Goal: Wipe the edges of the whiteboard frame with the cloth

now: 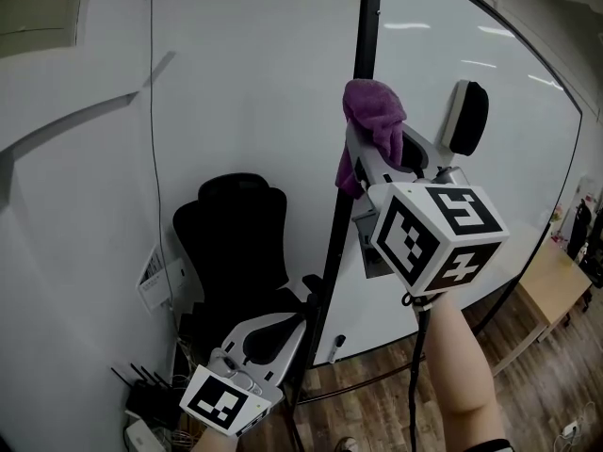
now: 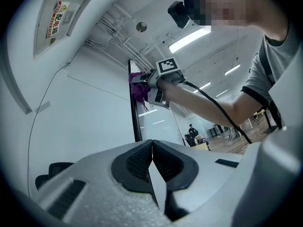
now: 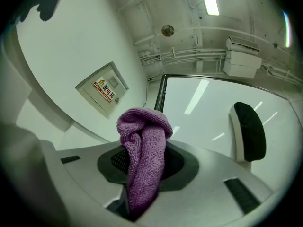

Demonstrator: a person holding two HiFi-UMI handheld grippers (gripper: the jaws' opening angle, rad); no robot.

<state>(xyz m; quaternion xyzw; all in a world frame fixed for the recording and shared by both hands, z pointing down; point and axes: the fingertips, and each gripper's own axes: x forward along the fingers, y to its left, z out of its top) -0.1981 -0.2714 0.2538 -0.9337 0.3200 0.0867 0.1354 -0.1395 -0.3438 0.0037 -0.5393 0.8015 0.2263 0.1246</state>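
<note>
Clamping the purple cloth (image 3: 144,160) between its two pads, the right gripper (image 1: 388,149) leaves a folded wad standing proud of the jaw tips, so that fabric rather than plastic meets the surface. Upper centre of the head view: the wad lies against, or just beside, the black upright of the whiteboard frame (image 1: 364,36), at the left edge of the whiteboard (image 1: 490,177). This placement suits a stroke along the bar (direction not determinable). Lower left: the left gripper (image 1: 268,332), jaws pressed together on nothing, hangs low and well apart from the frame, apparently idle. Beside it a black office chair (image 1: 236,243) stands by the wall. Judged stage: wiping of the left upright; no view shows whether the other edges are done.
</note>
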